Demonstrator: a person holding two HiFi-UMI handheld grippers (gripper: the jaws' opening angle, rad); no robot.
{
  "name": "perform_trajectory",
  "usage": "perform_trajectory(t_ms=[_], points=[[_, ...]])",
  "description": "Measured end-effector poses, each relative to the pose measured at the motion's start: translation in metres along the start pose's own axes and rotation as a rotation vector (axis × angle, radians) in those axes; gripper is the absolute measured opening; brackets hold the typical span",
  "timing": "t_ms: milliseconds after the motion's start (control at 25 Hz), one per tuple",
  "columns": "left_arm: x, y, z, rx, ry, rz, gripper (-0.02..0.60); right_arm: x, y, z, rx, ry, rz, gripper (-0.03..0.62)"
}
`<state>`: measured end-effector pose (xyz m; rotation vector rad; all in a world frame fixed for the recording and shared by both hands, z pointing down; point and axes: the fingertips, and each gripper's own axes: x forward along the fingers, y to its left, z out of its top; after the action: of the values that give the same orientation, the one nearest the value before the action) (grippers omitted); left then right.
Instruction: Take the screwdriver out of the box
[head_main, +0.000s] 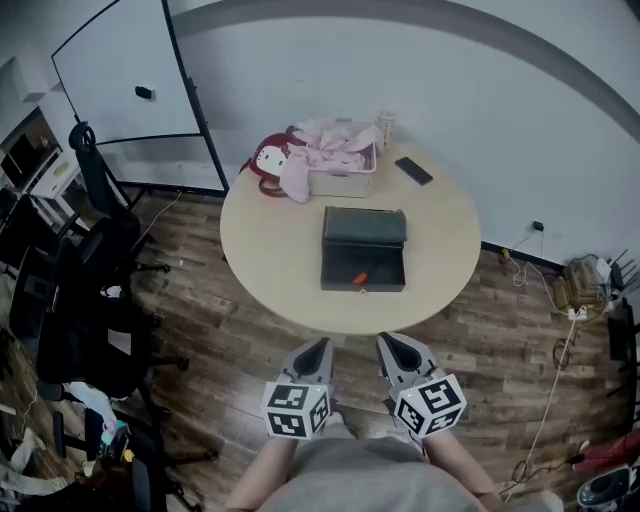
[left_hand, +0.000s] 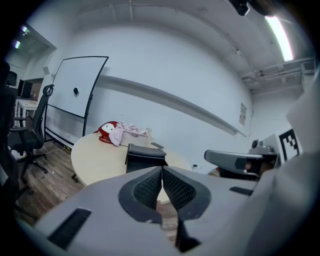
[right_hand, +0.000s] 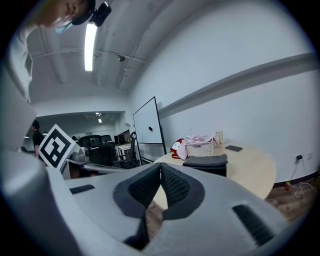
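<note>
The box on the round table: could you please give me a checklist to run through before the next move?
1. The box is open: ok, its inside shows.
2. The screwdriver is located: ok, a red piece lies by the near wall.
3. The left gripper is ready to grasp: not ok, shut and empty.
4. The right gripper is ready to grasp: not ok, shut and empty.
5. Both grippers are at the box: not ok, both are short of the table edge.

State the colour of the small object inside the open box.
The object is red, clearest in head view.
</note>
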<state>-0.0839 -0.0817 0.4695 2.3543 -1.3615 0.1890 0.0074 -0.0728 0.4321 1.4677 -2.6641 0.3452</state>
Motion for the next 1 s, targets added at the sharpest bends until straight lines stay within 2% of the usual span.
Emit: perform_trajectory(t_ms=[200, 520, 840, 1000], points=[[0.023, 0.021, 0.005, -0.011, 0.020, -0.007, 0.005, 0.021, -0.009, 0.004, 0.014, 0.003, -0.025, 0.000], [0.062, 0.020, 0.001, -0.011, 0.058, -0.041, 0.005, 0.040, -0.045, -0.001, 0.052, 0.023, -0.060, 0.000], [0.131, 0.025, 0.003, 0.030, 0.122, -0.072, 0.005, 0.096, -0.100, 0.017, 0.033, 0.017, 0.000, 0.000], [0.167, 0.034, 0.010, 0.005, 0.135, -0.052, 0.005, 0.123, -0.129, 0.032, 0.021, 0.008, 0.026, 0.000]])
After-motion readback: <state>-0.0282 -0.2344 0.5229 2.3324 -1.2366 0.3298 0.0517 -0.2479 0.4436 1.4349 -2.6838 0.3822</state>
